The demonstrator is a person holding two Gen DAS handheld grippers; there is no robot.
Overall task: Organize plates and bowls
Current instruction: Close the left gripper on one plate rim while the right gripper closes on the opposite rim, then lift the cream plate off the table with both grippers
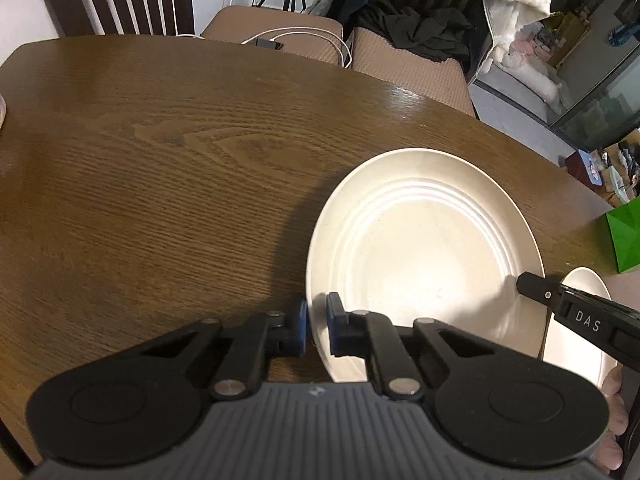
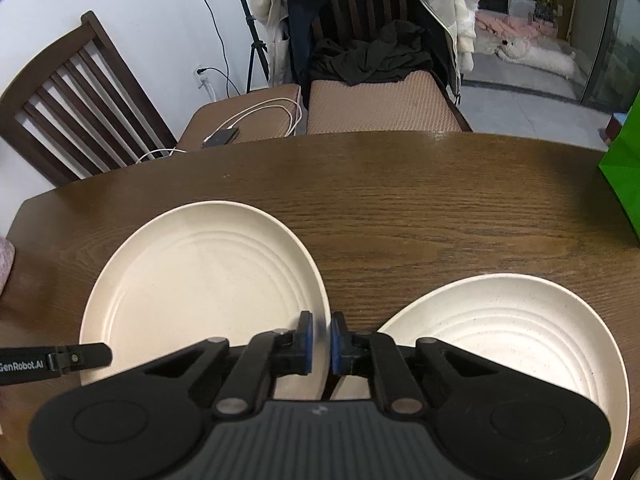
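A large cream plate [image 1: 424, 264] with ringed grooves lies on the brown wooden table [image 1: 160, 160]. My left gripper [image 1: 317, 320] is shut on its left rim, blue pads pinching the edge. My right gripper [image 2: 321, 340] is shut on the right rim of the same plate [image 2: 204, 280]. Each wrist view shows one black finger of the other gripper at the plate's opposite edge. A second cream plate [image 2: 520, 340] lies just to the right, partly hidden under the right gripper's body; the left wrist view shows only a sliver of this second plate [image 1: 580, 344].
A green paper bag [image 2: 624, 184] stands at the table's right edge. Beyond the far edge are chairs with tan cushions [image 2: 380, 108], one holding a phone [image 2: 220, 136] and white cable, another draped with clothes. A pink object [image 2: 6, 260] sits at the left edge.
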